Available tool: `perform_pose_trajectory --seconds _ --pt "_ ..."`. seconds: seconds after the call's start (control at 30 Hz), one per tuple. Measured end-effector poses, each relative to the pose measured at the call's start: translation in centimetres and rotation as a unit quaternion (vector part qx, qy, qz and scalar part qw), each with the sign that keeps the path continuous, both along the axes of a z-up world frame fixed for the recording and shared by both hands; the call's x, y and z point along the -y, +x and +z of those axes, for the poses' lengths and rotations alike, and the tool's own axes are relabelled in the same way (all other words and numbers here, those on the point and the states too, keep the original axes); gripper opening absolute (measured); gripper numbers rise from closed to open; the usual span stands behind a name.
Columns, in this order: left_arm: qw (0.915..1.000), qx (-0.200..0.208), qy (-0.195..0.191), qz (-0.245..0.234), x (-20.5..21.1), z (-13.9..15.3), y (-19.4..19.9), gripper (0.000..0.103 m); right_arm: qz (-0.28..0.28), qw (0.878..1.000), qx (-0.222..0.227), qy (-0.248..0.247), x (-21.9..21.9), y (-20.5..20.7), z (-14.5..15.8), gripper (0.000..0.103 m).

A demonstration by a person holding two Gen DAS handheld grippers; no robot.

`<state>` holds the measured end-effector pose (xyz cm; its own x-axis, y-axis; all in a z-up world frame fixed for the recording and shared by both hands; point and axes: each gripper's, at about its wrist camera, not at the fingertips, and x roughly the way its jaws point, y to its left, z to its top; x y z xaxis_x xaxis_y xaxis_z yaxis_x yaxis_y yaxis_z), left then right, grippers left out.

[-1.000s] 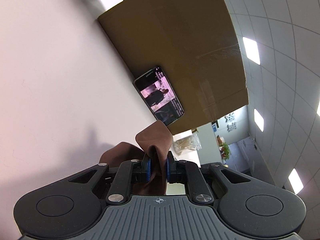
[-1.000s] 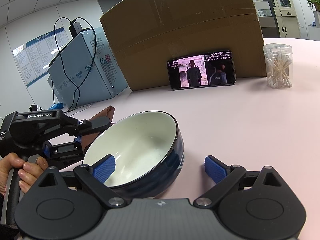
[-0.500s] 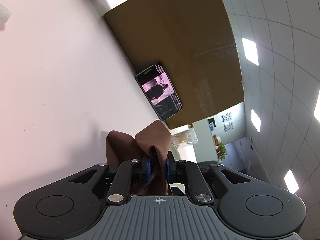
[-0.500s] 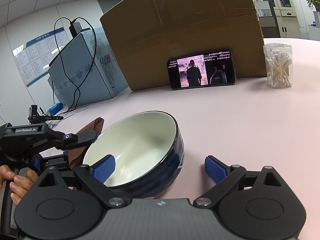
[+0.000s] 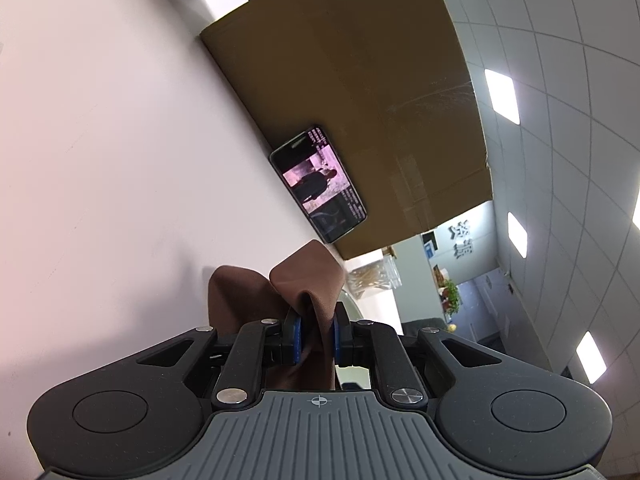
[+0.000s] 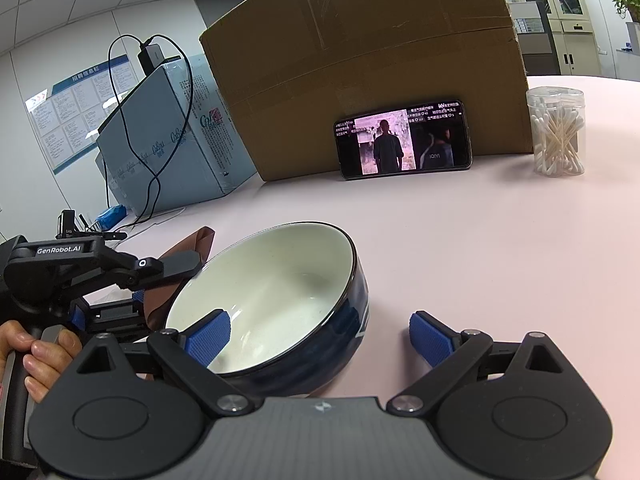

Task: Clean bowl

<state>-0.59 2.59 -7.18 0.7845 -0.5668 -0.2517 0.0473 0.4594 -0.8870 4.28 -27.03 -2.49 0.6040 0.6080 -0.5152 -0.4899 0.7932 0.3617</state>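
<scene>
Left wrist view: left gripper (image 5: 315, 334) pinching a folded brown cloth (image 5: 308, 280), blue pads pressed flat on either side of the fold, loose corners standing up ahead of the tips. Only a sliver of the bowl's rim visible just right of the cloth. Pink table (image 5: 100, 160) wide and bare to the left; phone (image 5: 318, 184) propped against the cardboard box (image 5: 352, 100) well ahead. Best to lead with the free fold, not the hard fingertips, and to lower it over the rim rather than push against it.

Right wrist view: bowl (image 6: 276, 300) sitting tilted on the table just ahead of the right gripper (image 6: 320, 336), white inside facing the camera. Jaws spread wide, left pad inside the near rim, right pad clear of the dark outer wall (so nothing clamped, and a shove from the cloth likely to slide the bowl). Worth closing on the wall first. Cloth just beside the bowl's left rim, apparently not inside. Cotton-swab jar (image 6: 556, 132) well apart at right; blue carton (image 6: 168, 140) and cable (image 6: 160, 100) back left, away from any wiping sweep
</scene>
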Motion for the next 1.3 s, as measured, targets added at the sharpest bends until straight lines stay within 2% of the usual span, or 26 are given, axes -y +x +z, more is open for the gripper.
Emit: perform_pose_trajectory --seconds 0.5,0.77,1.0,1.3 --pt "0.9998 0.003 0.02 -0.003 -1.6 -0.4 -1.2 0.013 0.0 1.0 0.0 0.0 0.0 0.0 0.0 0.098" --pt "0.9999 0.0 0.016 -0.003 -2.7 -1.4 -3.6 0.013 0.0 1.0 0.0 0.0 0.0 0.0 0.0 0.098" --pt "0.9999 0.004 0.011 -0.006 -3.3 -1.2 -5.0 0.013 0.0 1.0 0.0 0.0 0.0 0.0 0.0 0.098" --pt "0.9998 0.004 0.017 -0.009 -3.6 -1.4 -3.9 0.013 0.0 1.0 0.0 0.0 0.0 0.0 -0.1 0.098"
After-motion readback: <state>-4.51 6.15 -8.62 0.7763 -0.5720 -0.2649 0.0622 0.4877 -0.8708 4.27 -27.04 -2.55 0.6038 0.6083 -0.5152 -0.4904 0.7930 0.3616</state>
